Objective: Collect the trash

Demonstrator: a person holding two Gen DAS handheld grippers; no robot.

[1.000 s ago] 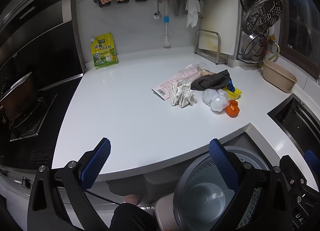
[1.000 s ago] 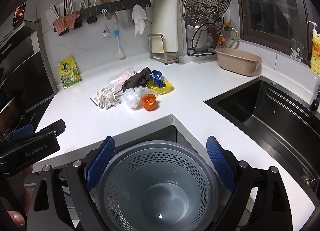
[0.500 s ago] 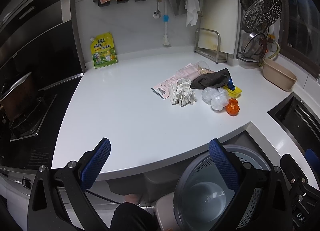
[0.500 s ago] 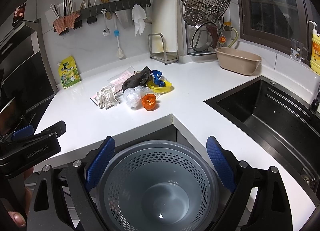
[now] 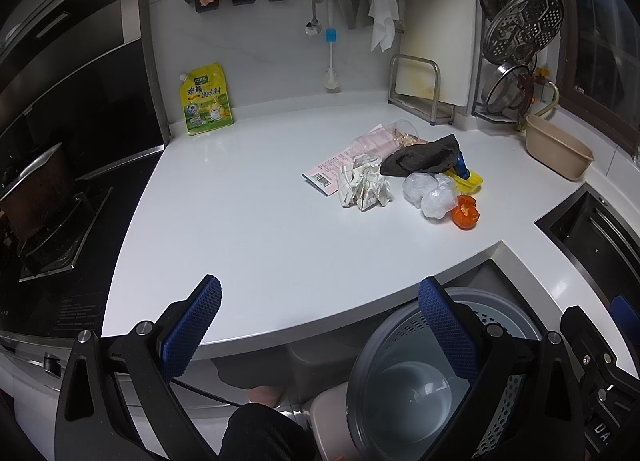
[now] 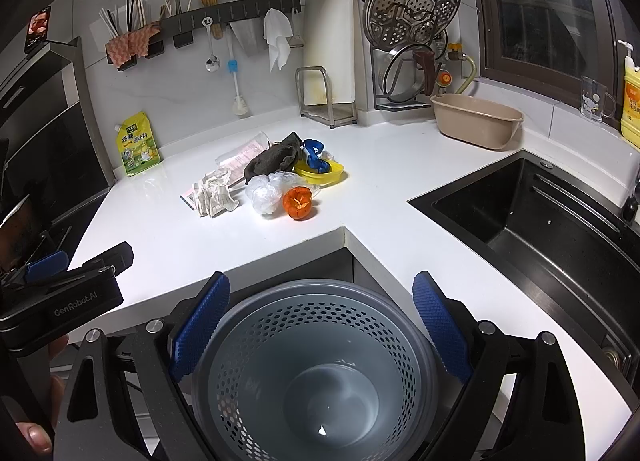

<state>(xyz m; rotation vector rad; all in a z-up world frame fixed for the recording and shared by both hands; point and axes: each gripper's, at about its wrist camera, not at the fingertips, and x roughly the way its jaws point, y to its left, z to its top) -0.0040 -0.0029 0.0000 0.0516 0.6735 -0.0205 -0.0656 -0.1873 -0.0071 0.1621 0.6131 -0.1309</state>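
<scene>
Both grippers gape empty; left gripper should reach ahead for the crumpled paper, bin below

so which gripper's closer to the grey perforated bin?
Right. The right gripper hangs open directly over the grey perforated bin; the left gripper, also open, sits off to the bin's left, at the counter edge.
</scene>
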